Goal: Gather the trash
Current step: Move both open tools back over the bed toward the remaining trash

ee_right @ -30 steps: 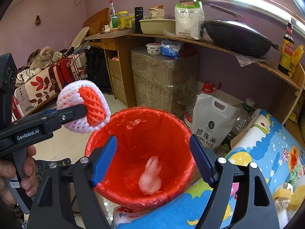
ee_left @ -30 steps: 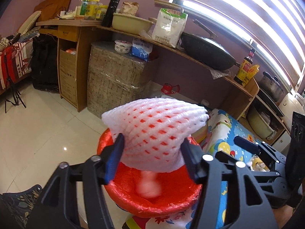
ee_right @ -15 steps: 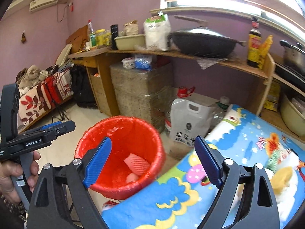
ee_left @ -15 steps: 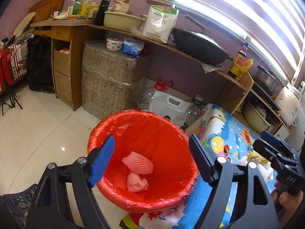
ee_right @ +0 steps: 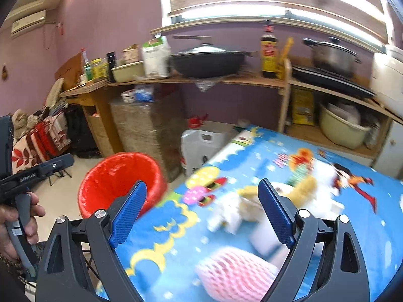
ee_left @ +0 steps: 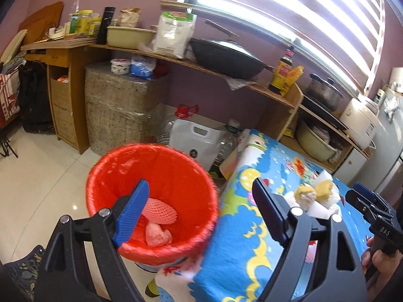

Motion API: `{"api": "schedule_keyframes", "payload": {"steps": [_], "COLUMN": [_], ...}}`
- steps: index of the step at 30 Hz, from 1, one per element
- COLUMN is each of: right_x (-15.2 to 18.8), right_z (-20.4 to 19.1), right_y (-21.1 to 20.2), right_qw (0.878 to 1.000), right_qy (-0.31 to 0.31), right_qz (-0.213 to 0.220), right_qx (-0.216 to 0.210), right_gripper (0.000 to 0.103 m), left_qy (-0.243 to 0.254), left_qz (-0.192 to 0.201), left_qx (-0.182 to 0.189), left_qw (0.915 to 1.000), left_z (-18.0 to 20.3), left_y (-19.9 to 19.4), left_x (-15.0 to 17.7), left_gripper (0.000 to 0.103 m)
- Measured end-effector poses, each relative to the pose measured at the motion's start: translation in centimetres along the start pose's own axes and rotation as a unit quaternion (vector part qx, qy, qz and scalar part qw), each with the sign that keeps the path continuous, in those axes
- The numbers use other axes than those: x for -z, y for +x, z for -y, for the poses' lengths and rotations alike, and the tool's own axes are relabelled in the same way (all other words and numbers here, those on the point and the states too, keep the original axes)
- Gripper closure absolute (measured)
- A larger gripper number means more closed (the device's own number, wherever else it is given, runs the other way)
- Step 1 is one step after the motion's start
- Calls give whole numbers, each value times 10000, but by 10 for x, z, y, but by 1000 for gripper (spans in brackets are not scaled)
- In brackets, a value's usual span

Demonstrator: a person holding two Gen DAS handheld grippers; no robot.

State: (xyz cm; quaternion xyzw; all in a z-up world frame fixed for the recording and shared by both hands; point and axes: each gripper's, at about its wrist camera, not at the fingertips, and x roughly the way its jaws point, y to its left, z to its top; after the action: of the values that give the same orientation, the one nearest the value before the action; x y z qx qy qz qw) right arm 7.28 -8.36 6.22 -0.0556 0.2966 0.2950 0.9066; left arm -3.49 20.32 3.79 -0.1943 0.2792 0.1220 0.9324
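Note:
A red-lined trash bin [ee_left: 105, 176] stands on the floor left of the table; it also shows in the right wrist view [ee_right: 100, 188]. A pink foam fruit net [ee_left: 161, 209] and a pink crumpled wad [ee_left: 157, 235] lie inside it. My left gripper [ee_left: 199, 216] is open and empty, above the bin's right rim. My right gripper [ee_right: 201, 214] is open and empty over the table. Another pink foam net [ee_right: 236, 274] lies on the blue cartoon tablecloth [ee_right: 340, 201] just below it. White and yellow crumpled trash [ee_right: 241, 209] lies ahead, also seen in the left wrist view [ee_left: 314, 196].
A white rice jug [ee_left: 196, 138] and clear bottles stand behind the bin. A wooden shelf [ee_left: 226, 75] with a wok [ee_left: 226, 55], bottles and pots runs along the wall. A wrapped box [ee_left: 118, 108] stands left on the tiled floor [ee_left: 37, 176].
My left gripper opened and dropped the foam net into the bin, then shifted right. My right gripper swung right from the bin to over the table.

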Motion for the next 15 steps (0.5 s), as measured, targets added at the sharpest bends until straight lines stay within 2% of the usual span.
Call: {"api": "schedule_keyframes", "payload": {"steps": [8, 15], "right_x": [32, 59], "right_z": [54, 91], "right_y": [-42, -63], "right_qw": [9981, 9955], "right_qy": [434, 692], "right_qz": [21, -39], "right_qx": [431, 638], "right_gripper": [18, 18], "left_qy": [433, 802], "left_qz": [-162, -446], "left_qx": [323, 696], "left_qw": [9984, 9933], "left_z": [56, 112], "left_y": [-4, 3], "left_x": [18, 42], "left_gripper": [19, 19]}}
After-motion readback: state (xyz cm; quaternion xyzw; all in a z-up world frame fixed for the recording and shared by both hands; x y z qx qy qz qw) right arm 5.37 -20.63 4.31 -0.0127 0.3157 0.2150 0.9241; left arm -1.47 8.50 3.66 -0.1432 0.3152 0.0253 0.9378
